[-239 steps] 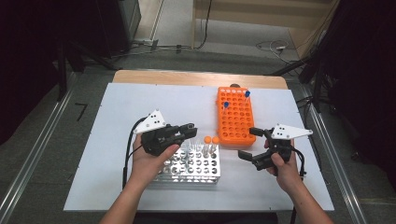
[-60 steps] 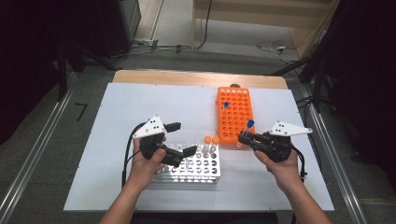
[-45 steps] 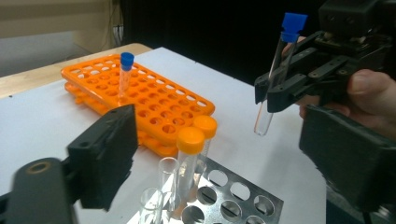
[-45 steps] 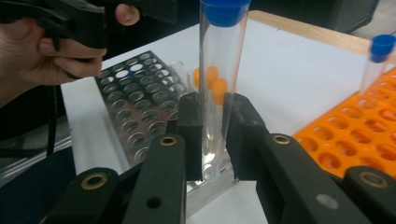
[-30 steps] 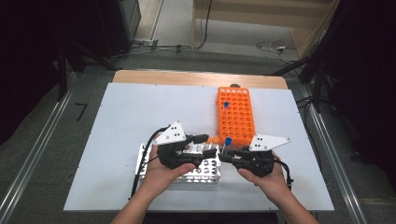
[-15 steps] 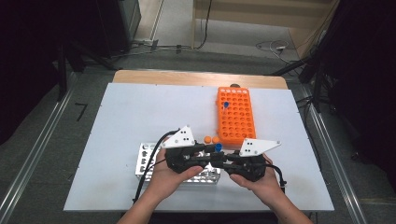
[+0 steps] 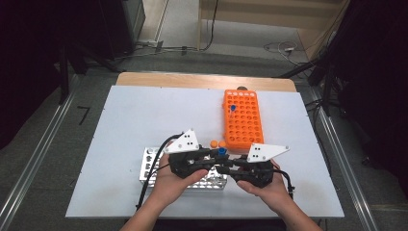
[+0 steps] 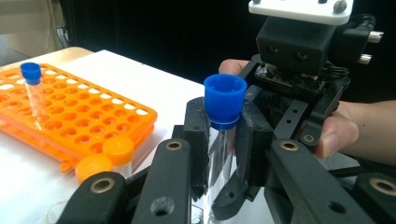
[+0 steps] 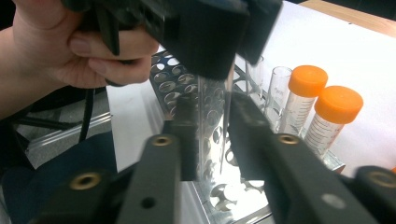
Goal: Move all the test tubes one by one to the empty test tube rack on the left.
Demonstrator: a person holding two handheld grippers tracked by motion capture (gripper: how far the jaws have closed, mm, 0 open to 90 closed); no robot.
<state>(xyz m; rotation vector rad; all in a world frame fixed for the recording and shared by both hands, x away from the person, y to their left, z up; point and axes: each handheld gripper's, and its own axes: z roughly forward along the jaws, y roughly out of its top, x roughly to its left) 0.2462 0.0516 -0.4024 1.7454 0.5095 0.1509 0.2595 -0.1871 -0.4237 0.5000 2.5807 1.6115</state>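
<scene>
A clear tube with a blue cap (image 7: 222, 150) stands upright between both grippers, above the right end of the metal rack (image 7: 149, 168). My left gripper (image 8: 224, 140) is shut on it just under the cap (image 8: 225, 100). My right gripper (image 9: 215, 135) is shut on the tube's lower body (image 9: 212, 107). The two grippers (image 7: 219, 163) face each other tip to tip. The tube's bottom end is hidden behind the jaws.
The orange rack (image 7: 243, 120) lies behind the grippers, with one blue-capped tube (image 7: 232, 108) standing in it. Two orange-capped tubes (image 9: 306, 81) and some uncapped clear tubes (image 9: 280, 93) stand at the metal rack's far corner. Bare white table lies to the left.
My right gripper carried the blue-capped tube from the orange rack left toward the metal rack. My left gripper moved right to meet it, and both now hold the tube.
</scene>
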